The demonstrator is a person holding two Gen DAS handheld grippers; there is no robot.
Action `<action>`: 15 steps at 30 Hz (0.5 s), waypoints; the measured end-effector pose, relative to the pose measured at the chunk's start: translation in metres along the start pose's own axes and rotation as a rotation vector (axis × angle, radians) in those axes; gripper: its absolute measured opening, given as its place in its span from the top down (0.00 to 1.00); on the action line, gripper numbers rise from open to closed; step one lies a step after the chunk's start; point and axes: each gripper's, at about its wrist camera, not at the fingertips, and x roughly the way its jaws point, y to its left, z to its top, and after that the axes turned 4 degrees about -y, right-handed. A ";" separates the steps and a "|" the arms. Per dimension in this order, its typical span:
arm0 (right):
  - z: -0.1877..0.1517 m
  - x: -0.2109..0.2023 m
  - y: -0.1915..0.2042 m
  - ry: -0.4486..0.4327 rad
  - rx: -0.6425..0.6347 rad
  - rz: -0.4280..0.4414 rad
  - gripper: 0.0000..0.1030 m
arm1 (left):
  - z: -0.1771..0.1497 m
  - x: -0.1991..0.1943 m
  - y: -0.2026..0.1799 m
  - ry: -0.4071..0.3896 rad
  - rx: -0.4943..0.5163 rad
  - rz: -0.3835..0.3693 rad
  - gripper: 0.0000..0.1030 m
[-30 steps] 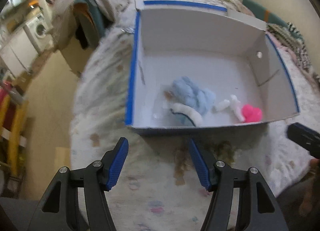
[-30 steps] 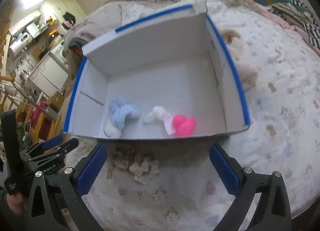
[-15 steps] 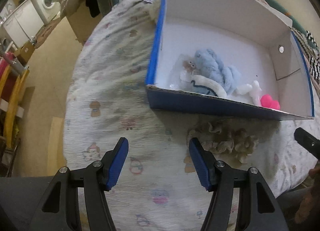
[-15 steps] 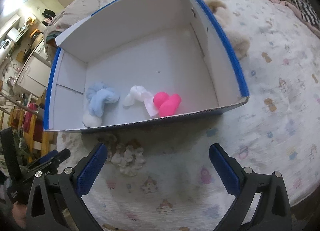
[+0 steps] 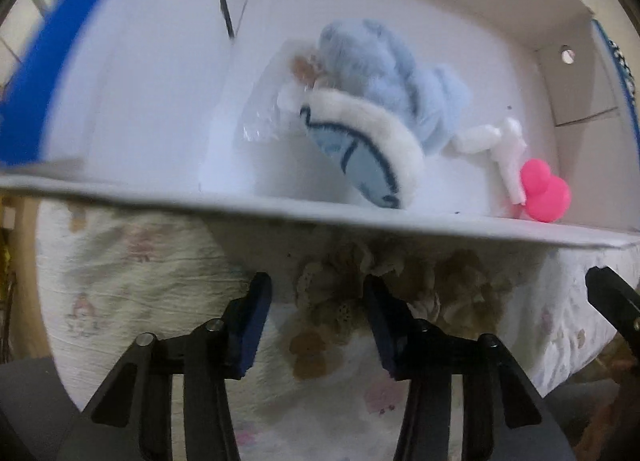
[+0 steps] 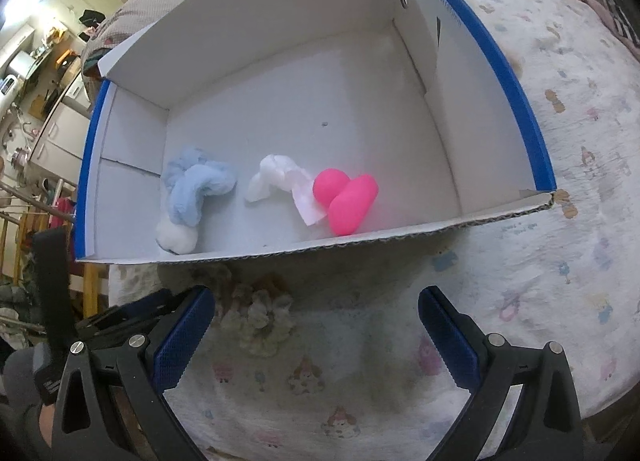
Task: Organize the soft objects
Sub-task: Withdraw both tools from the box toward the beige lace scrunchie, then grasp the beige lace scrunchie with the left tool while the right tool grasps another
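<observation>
The left claw is closing around a beige lace cloth on the bed beside the box; the right claw hangs wide, empty.

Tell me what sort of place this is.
Most likely a lived-in home, on a bed. The blue-edged cardboard box sits on a quilted bedspread printed with small cartoon figures, and kitchen cabinets and appliances show in the background.

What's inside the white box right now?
Inside the box: a light blue plush, a white cloth piece and a pink soft toy, all near the front wall. Anything beneath the plush is covered. A beige lacy piece lies outside, in front.
</observation>
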 end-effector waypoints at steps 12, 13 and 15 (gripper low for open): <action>-0.001 0.018 0.003 0.077 0.009 0.054 0.00 | -0.006 -0.039 0.013 -0.071 -0.002 -0.058 0.91; -0.002 0.019 0.003 0.082 0.010 0.060 0.00 | -0.007 -0.046 0.017 -0.091 -0.004 -0.046 0.91; -0.003 0.022 0.004 0.098 0.016 0.078 0.00 | -0.009 -0.058 0.028 -0.129 -0.020 -0.017 0.91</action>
